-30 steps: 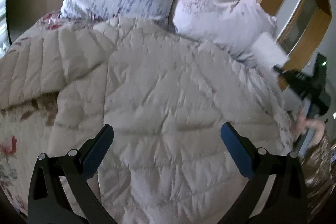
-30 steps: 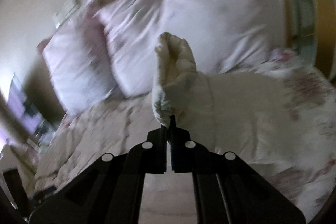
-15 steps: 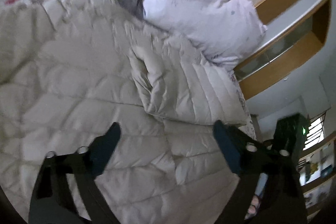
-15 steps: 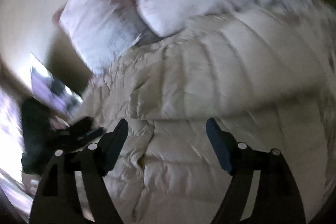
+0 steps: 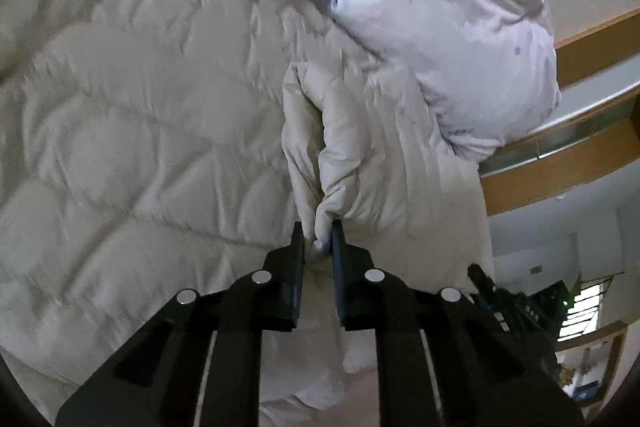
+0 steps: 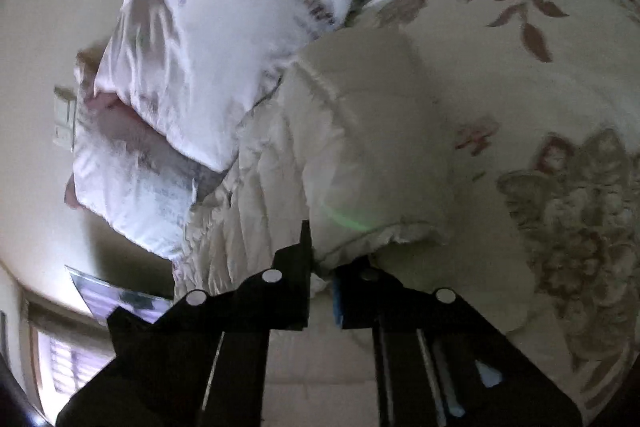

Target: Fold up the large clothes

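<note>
Both claws are clenched on the coat (image 5: 168, 131) spread over the bed (image 6: 540, 75) — left gripper (image 5: 318, 247) pinches a fold running to 12 o'clock, right gripper (image 6: 322, 269) a padded edge bulging toward 1 o'clock.

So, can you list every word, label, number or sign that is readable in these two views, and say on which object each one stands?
None can be read.
Pillow: dark marks in the print, blurred, not readable as letters.
Wall plate: no text can be made out.
Quilted coat, floral bedcover, left gripper and right gripper: no lettering visible.
</note>
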Motion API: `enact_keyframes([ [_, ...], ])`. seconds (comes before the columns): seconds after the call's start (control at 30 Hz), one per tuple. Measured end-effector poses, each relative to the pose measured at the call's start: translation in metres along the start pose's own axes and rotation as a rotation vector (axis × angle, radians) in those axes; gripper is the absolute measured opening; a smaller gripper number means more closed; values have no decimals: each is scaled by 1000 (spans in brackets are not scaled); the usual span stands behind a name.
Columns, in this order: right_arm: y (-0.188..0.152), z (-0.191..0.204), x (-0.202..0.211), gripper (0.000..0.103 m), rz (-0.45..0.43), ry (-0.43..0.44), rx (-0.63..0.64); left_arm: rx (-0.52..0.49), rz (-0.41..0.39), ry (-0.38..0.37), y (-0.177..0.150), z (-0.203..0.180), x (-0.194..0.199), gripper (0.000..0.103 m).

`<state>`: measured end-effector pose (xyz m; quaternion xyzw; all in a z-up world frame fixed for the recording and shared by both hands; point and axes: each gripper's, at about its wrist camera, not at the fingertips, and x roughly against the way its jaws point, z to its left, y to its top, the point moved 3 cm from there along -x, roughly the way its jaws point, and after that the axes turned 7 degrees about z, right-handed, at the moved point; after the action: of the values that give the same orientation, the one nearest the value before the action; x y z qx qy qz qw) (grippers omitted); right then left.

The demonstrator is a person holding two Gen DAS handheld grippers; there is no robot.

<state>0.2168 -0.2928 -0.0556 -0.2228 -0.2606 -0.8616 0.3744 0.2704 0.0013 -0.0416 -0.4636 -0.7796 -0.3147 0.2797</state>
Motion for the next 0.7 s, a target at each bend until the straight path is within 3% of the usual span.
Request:
enact_keyframes([
  [0.13,-16,31,-22,7,48,-31,136,7,-78,29,10,11,29,11],
  [0.27,-28,33,-43,7,112,-95,165,35,-101,80,12,33,43,11],
  [0.37,-34,32,-51,22,142,-203,201,62,-64,89,7,48,42,11],
  [0.47,-47,48,-43,33,161,-313,320,42,-60,59,-2,55,60,14],
  [0.5,-54,58,-40,33,177,-343,378,32,-75,52,-5,58,71,19],
  [0.6,-73,93,-34,33,201,-345,519,17,-177,64,-15,77,120,59],
  [0.63,-77,109,-34,32,191,-328,568,22,-213,83,-17,84,133,65],
  [0.7,-82,134,-43,32,168,-304,637,38,-281,133,-22,102,162,66],
])
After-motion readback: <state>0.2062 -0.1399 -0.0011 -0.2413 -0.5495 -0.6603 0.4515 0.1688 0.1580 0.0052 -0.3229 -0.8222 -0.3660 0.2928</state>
